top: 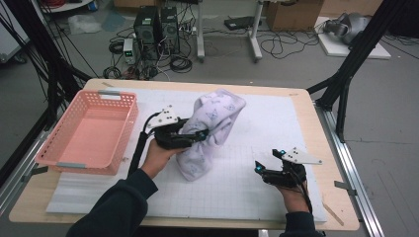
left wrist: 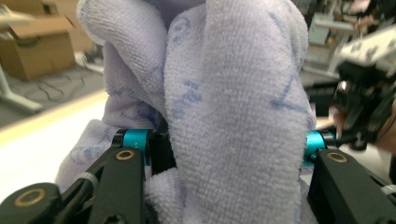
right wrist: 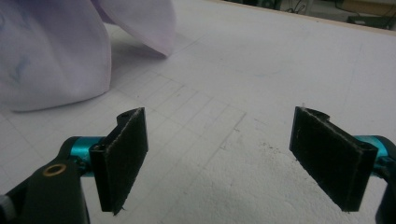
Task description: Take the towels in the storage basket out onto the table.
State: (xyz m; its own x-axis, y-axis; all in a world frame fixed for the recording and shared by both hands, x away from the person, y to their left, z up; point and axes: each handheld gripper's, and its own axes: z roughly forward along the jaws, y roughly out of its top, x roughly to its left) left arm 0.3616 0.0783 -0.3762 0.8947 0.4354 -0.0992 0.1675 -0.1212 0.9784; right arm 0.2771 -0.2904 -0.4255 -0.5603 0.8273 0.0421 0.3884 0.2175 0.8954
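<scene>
A pale lilac towel [top: 212, 123] with blue markings is bunched up and lifted off the white gridded mat [top: 267, 118], its lower end hanging to the mat. My left gripper [top: 197, 134] comes in from the left and is shut on a thick fold of it. In the left gripper view the towel [left wrist: 233, 107] fills the whole gap of my left gripper [left wrist: 226, 142] from pad to pad. My right gripper [top: 267, 160] rests low at the front right of the mat, apart from the towel. In its own view, the right gripper [right wrist: 219, 154] stands open with bare mat between the pads, and the towel [right wrist: 51, 56] lies at the upper left.
A pink plastic basket [top: 123, 131] sits on the left side of the wooden table [top: 316, 148], close beside my left forearm. Black frame legs stand at both table ends. Computers and cables lie on the floor beyond the far edge.
</scene>
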